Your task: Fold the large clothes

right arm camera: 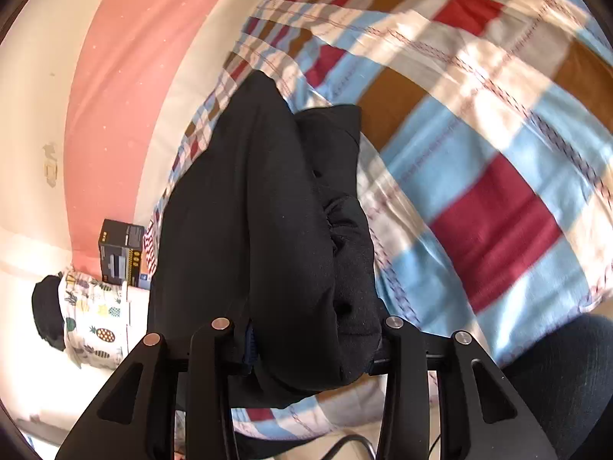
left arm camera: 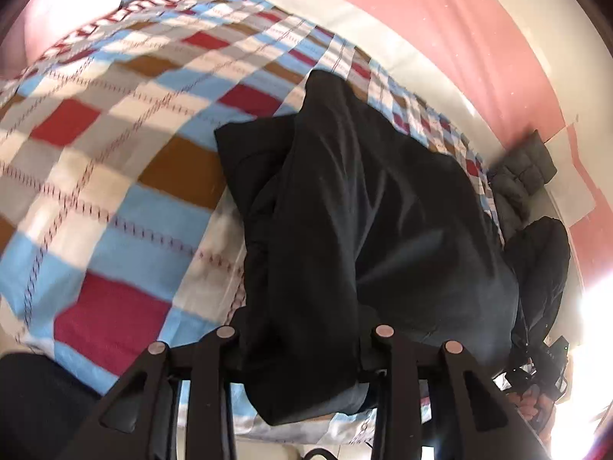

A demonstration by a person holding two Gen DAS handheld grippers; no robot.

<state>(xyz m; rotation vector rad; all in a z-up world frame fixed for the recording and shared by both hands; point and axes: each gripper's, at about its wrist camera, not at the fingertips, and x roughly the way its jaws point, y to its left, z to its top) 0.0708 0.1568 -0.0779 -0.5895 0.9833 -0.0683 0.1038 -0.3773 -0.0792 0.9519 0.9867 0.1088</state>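
A large black garment [left arm camera: 364,207] lies lengthwise on a checked bed cover [left arm camera: 115,153], partly folded in long folds. My left gripper [left arm camera: 304,349] is shut on its near edge, the cloth bunched between the fingers and hanging below them. In the right wrist view the same black garment [right arm camera: 260,211] runs away from me over the checked cover [right arm camera: 479,153]. My right gripper [right arm camera: 306,345] is shut on its near end, with thick folds between the fingers. The fingertips are hidden under the cloth in both views.
A pink and white wall [left arm camera: 440,19] runs behind the bed. Grey padded clothing [left arm camera: 525,168] and another dark garment [left arm camera: 544,268] lie at the bed's far right. A dark box [right arm camera: 120,253] and a pineapple-print cloth [right arm camera: 95,318] sit left.
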